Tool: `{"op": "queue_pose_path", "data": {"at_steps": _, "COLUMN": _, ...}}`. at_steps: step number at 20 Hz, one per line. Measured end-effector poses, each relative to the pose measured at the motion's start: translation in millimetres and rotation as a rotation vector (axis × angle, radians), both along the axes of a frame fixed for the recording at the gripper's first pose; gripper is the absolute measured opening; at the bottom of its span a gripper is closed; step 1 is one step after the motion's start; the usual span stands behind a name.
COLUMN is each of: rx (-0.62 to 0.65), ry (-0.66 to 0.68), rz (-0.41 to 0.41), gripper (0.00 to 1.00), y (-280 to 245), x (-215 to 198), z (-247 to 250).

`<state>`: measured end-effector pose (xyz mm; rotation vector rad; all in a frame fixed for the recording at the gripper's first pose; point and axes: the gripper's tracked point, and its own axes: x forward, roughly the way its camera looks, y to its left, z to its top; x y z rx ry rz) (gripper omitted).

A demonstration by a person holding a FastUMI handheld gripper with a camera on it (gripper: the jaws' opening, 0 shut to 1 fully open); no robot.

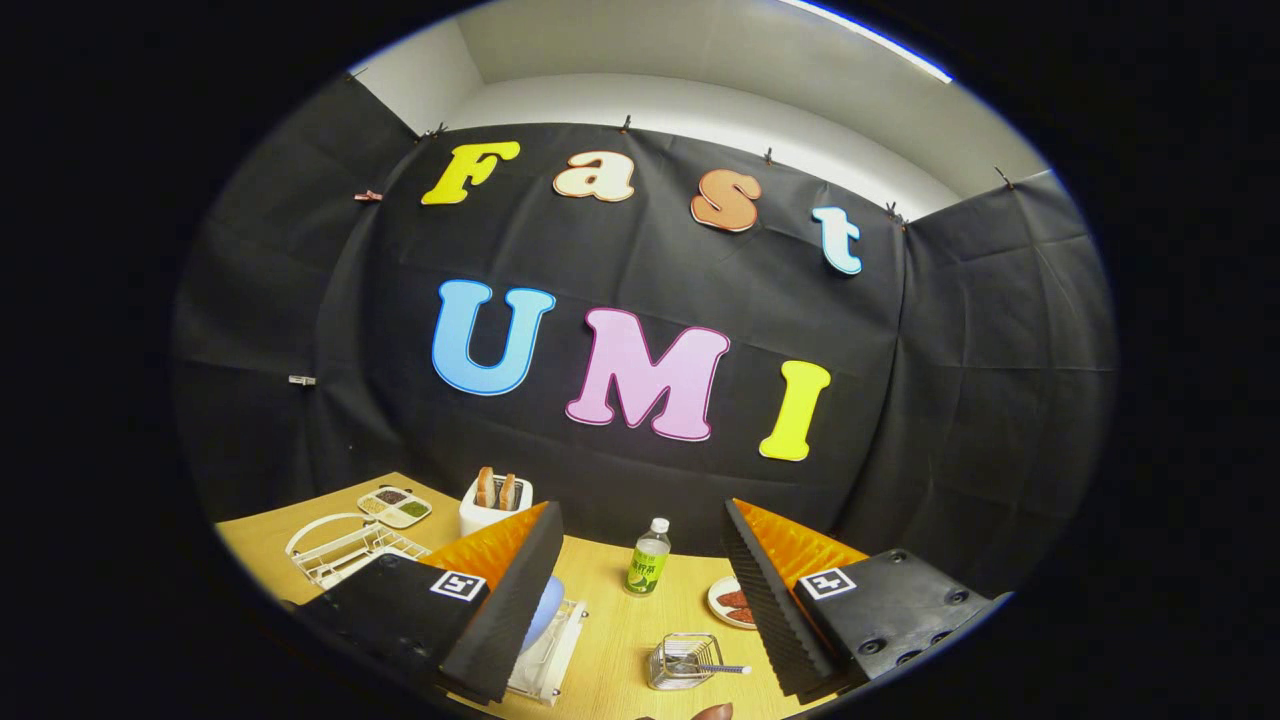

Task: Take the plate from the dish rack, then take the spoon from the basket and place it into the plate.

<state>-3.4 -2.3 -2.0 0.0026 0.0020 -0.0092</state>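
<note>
The gripper [640,600] fingers stand wide apart and hold nothing, the plate [545,610] sits in the rack [550,655] behind the left finger, so a blind approach may knock it.

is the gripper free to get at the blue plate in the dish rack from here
Probably yes: the gripper is open and holds nothing, and the blue plate stands in the dish rack beside its left finger with nothing over it.
</note>
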Motion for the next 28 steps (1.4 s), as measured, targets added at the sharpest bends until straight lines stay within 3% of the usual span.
{"op": "queue_pose_path", "data": {"at_steps": 17, "rx": 0.027, "ry": 0.074, "rz": 0.022, "gripper": 0.97, "y": 4.7, "x": 8.8, "z": -26.0}}
{"op": "queue_pose_path", "data": {"at_steps": 22, "rx": 0.084, "ry": 0.262, "rz": 0.107, "gripper": 0.97, "y": 36.1, "x": 32.6, "z": -71.7}}
{"op": "queue_pose_path", "data": {"at_steps": 28, "rx": 0.236, "ry": 0.619, "rz": 0.093, "gripper": 0.98, "y": 71.9, "x": 55.3, "z": -161.3}}
